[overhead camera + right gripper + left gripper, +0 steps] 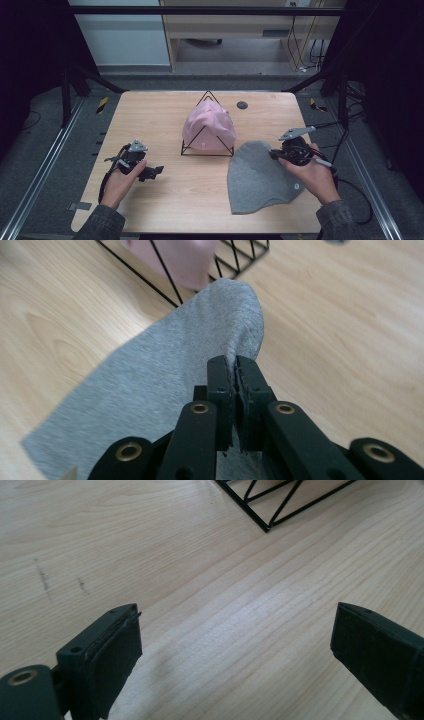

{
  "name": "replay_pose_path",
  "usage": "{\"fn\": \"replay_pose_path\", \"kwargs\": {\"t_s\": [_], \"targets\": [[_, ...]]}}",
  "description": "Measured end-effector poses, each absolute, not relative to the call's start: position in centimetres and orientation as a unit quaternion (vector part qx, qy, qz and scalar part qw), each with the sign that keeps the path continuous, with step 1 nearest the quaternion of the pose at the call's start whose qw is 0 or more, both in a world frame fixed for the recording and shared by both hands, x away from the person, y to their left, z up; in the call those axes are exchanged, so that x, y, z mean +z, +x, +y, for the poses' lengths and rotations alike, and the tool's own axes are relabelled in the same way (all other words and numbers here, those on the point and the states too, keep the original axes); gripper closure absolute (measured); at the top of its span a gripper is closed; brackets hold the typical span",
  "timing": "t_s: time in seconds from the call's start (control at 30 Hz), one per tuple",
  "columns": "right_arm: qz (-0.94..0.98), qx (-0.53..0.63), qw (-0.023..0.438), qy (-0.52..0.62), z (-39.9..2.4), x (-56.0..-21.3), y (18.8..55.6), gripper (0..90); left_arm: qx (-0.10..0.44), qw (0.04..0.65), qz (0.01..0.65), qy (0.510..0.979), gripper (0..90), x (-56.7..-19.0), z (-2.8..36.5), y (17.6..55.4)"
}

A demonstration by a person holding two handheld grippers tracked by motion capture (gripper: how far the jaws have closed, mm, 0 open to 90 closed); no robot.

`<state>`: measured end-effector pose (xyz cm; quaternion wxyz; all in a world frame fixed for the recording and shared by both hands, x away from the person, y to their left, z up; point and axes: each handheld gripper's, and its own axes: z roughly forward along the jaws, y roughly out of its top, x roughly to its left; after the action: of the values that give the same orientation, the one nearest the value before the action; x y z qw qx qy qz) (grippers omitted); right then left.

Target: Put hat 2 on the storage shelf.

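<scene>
Two hands reach in from the near edge of the pale wooden tabletop [165, 200], each holding a black two-jaw gripper. At the near left, the left hand [120, 182] holds the left gripper [152, 171] low over bare wood, pointing toward the right. In the left gripper view its fingers [112, 655] stand wide apart with nothing between them, and a corner of a black wire stand [280, 502] shows beyond.

At the near right lies a flat grey knitted beanie [257, 180], its open hem toward the near edge and a small round badge [296, 187] close to its right side. The right hand [312, 175] rests at the beanie's right edge, and the right gripper [274, 154] meets the cloth at its far right corner. In the right gripper view the fingers [220, 385] are pressed together on a raised fold of the grey fabric, pinching it.

Farther back, mid-table, a soft pink cap [209, 127] is draped over the black wire triangular frame, just beside the beanie's far tip. Beyond it, near the far edge, sits a small dark round disc [242, 105].
</scene>
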<state>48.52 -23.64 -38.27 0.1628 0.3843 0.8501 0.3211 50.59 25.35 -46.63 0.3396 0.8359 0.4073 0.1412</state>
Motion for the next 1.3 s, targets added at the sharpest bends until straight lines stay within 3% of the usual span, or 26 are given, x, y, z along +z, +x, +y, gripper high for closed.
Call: {"fn": "replay_pose_path", "kwargs": {"t_s": [0.67,1.3], "targets": [[0.861,0.373,0.215,0.271,-18.5,-29.4,44.8,86.7,0.073,0.375,0.328,0.864,5.9,-44.5,20.7,47.8],[0.846,0.412,0.238,0.241,-17.4,-24.0,44.0,86.8,0.068,0.394,0.260,0.879,8.6,-40.7,16.9,47.2]]}}
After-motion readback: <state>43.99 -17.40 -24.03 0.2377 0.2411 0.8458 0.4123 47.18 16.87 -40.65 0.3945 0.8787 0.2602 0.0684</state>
